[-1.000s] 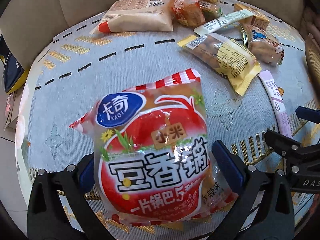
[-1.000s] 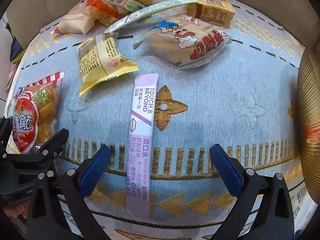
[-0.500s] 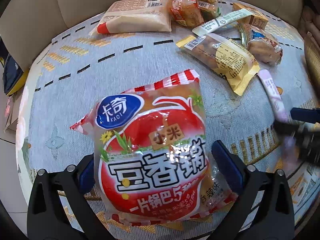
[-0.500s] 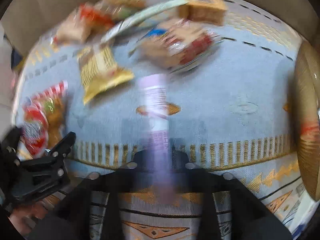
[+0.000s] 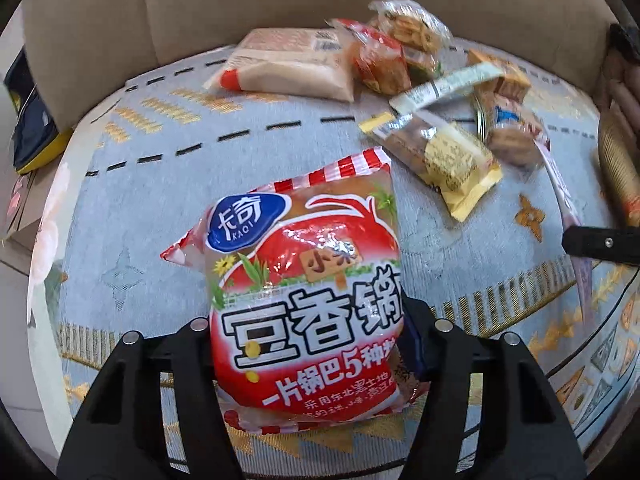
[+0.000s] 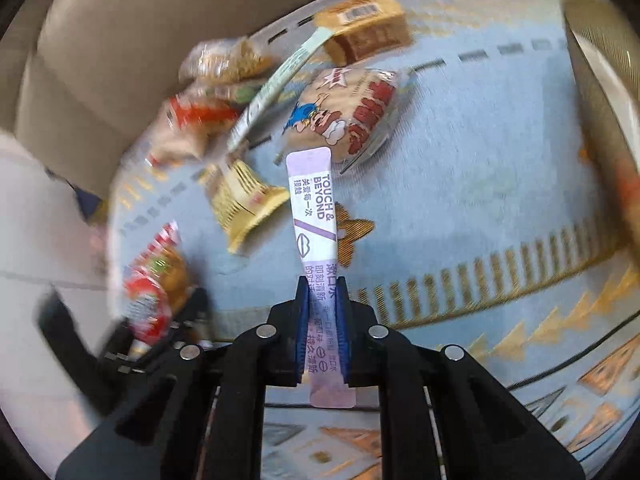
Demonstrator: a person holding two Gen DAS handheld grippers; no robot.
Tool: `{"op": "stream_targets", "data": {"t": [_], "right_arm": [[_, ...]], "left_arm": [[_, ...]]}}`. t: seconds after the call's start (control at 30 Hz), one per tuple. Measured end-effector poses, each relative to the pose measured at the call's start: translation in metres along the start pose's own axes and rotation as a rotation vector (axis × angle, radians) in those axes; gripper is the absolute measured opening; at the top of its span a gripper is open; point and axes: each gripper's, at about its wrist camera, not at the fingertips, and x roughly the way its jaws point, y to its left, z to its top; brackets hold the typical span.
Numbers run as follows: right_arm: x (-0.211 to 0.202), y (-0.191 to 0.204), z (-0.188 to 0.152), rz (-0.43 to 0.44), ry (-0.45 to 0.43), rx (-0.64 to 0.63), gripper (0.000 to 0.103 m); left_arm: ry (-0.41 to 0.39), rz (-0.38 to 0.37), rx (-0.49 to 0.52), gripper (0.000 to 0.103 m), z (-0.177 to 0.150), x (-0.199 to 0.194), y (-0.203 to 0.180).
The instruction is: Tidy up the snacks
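My left gripper [image 5: 308, 332] is shut on a big red rice-crisp snack bag [image 5: 304, 272], which is lifted and tilted above the blue cloth. My right gripper [image 6: 323, 304] is shut on a long purple mouthwash sachet [image 6: 314, 216], which sticks up and forward from between the blue pads. The purple sachet [image 5: 568, 216] and part of the right gripper also show at the right edge of the left wrist view. The red snack bag [image 6: 154, 280] in the left gripper appears blurred at the lower left of the right wrist view.
Several snack packs lie on the blue patterned cloth [image 5: 160, 216]: a yellow pack [image 5: 448, 156], a cartoon-printed pack [image 6: 348, 112], a brown box [image 6: 364, 28], a pale bread pack [image 5: 288, 64], a green-white stick [image 6: 276, 88]. A beige sofa back [image 5: 120, 20] rises behind. A gold basket [image 6: 600, 92] stands at right.
My left gripper closed on the red bag and raised it. My right gripper closed on the purple sachet and lifted it off the cloth, swinging leftward.
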Motion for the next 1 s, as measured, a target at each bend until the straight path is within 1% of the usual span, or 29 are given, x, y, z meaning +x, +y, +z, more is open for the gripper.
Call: {"op": "stream_targets", "data": {"t": [0.1, 0.2, 0.33, 0.43, 0.47, 0.53, 0.57, 0.63, 0.7, 0.73, 0.77, 0.8, 0.83, 0.87, 0.93, 1.0], "right_arm": [[-0.016, -0.009, 0.005, 0.029, -0.033, 0.023, 0.012], [-0.037, -0.011, 0.008, 0.1, -0.076, 0.05, 0.012], [-0.076, -0.018, 0.014, 0.165, -0.172, 0.055, 0.012], [-0.103, -0.028, 0.019, 0.169, -0.249, 0.063, 0.012], [-0.108, -0.034, 0.022, 0.15, -0.269, 0.065, 0.012], [-0.106, -0.038, 0.026, 0.093, -0.296, 0.084, 0.012], [-0.109, -0.047, 0.028, 0.066, -0.303, 0.111, 0.012], [-0.115, -0.06, 0.032, 0.062, -0.319, 0.146, 0.012], [-0.123, -0.065, 0.036, 0.012, -0.343, 0.146, 0.012], [-0.129, -0.065, 0.038, -0.057, -0.36, 0.126, 0.012], [-0.133, -0.065, 0.038, -0.102, -0.371, 0.11, 0.012], [-0.137, -0.064, 0.039, -0.172, -0.382, 0.084, 0.012], [-0.14, -0.065, 0.038, -0.222, -0.39, 0.071, 0.012], [-0.143, -0.069, 0.038, -0.246, -0.39, 0.067, 0.012], [-0.15, -0.082, 0.037, -0.252, -0.387, 0.082, 0.012], [-0.156, -0.092, 0.035, -0.265, -0.388, 0.095, 0.012]], "left_arm": [[-0.04, 0.021, -0.007, 0.061, 0.002, -0.007, 0.003], [-0.064, 0.067, 0.001, 0.061, 0.003, -0.012, 0.003], [-0.077, 0.094, 0.008, 0.061, 0.002, -0.019, 0.0], [-0.084, 0.105, 0.018, 0.061, 0.006, -0.019, -0.005], [-0.081, 0.102, 0.014, 0.061, 0.008, -0.02, -0.007], [-0.087, 0.091, 0.005, 0.061, 0.01, -0.023, -0.012], [-0.091, 0.086, 0.001, 0.061, 0.012, -0.026, -0.016], [-0.095, 0.064, -0.018, 0.061, 0.016, -0.03, -0.023], [-0.083, 0.038, -0.057, 0.061, 0.025, -0.034, -0.033], [-0.075, 0.028, -0.07, 0.061, 0.03, -0.035, -0.04], [-0.068, 0.022, -0.074, 0.061, 0.035, -0.037, -0.047], [-0.059, 0.023, -0.072, 0.061, 0.04, -0.037, -0.054], [-0.05, 0.025, -0.066, 0.061, 0.046, -0.039, -0.063], [-0.05, 0.012, -0.06, 0.061, 0.053, -0.042, -0.074], [-0.052, -0.022, -0.051, 0.061, 0.064, -0.047, -0.092], [-0.062, -0.061, -0.015, 0.061, 0.077, -0.056, -0.119]]}}
